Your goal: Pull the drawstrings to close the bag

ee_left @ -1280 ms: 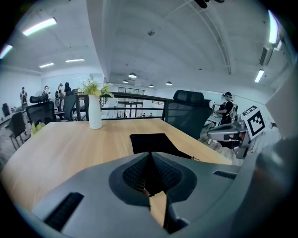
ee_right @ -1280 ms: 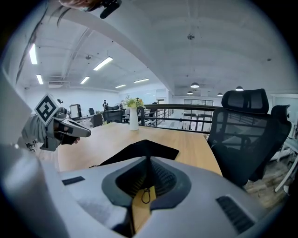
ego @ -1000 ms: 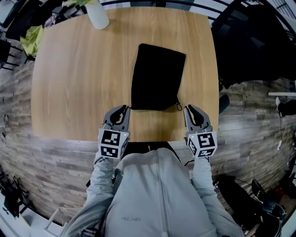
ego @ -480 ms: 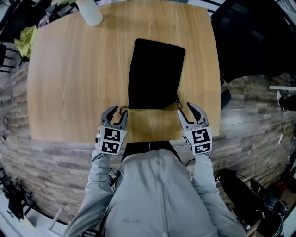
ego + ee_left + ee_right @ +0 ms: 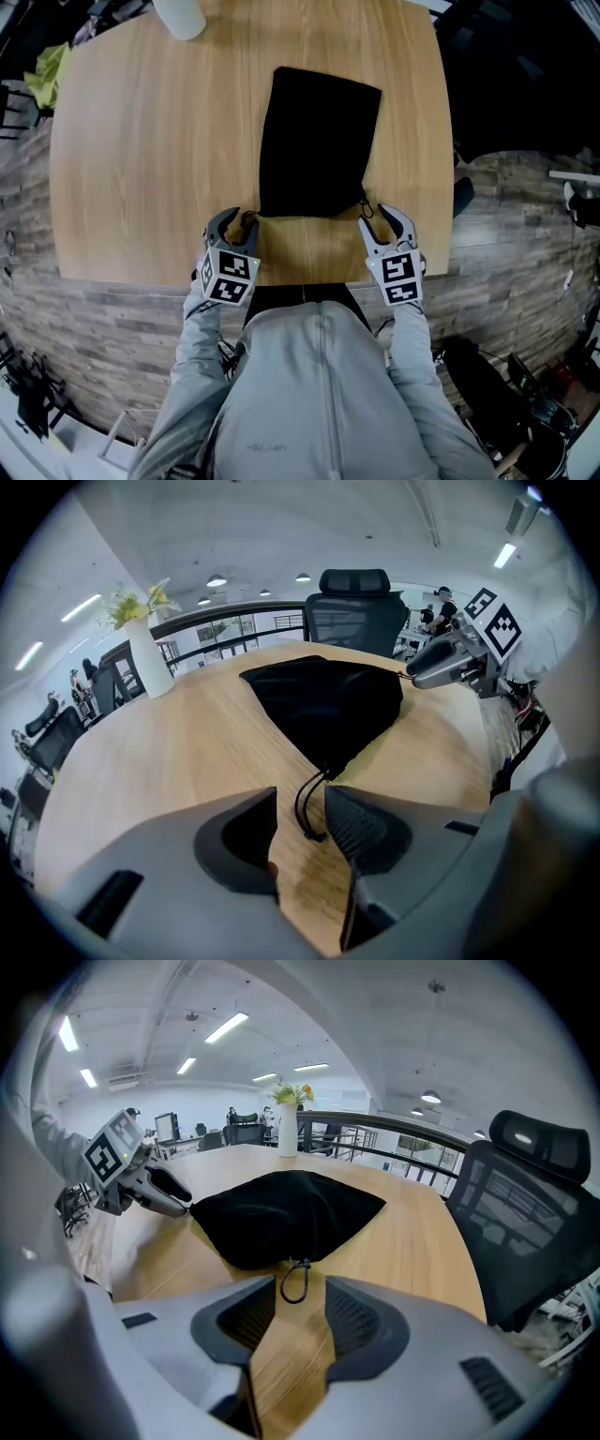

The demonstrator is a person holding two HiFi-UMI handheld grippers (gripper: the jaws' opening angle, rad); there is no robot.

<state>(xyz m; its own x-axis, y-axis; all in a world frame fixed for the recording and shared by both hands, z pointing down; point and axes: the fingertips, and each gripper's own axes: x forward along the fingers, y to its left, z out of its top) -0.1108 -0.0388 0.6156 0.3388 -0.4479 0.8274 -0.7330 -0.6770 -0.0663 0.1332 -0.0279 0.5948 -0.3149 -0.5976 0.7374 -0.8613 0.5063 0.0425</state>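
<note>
A black drawstring bag [image 5: 319,141] lies flat on the wooden table [image 5: 141,159], its mouth toward me. My left gripper [image 5: 232,223] is at the bag's near left corner, its jaws open and just opened wider. The left cord loop [image 5: 309,808] lies on the wood between them, touched by neither pad. My right gripper [image 5: 381,217] is at the near right corner. Its jaws have also just opened, and the right cord loop [image 5: 293,1283] lies in front of the gap, ungripped.
A white vase [image 5: 178,14] with flowers stands at the table's far left corner. A black office chair [image 5: 525,1213] stands off the table's right side. The near table edge [image 5: 309,281] runs just behind both grippers. Dark clutter lies on the floor beyond.
Both grippers have come down and forward to the bag's near corners. Their jaws, shut a second ago, now stand apart around the cord loops.
</note>
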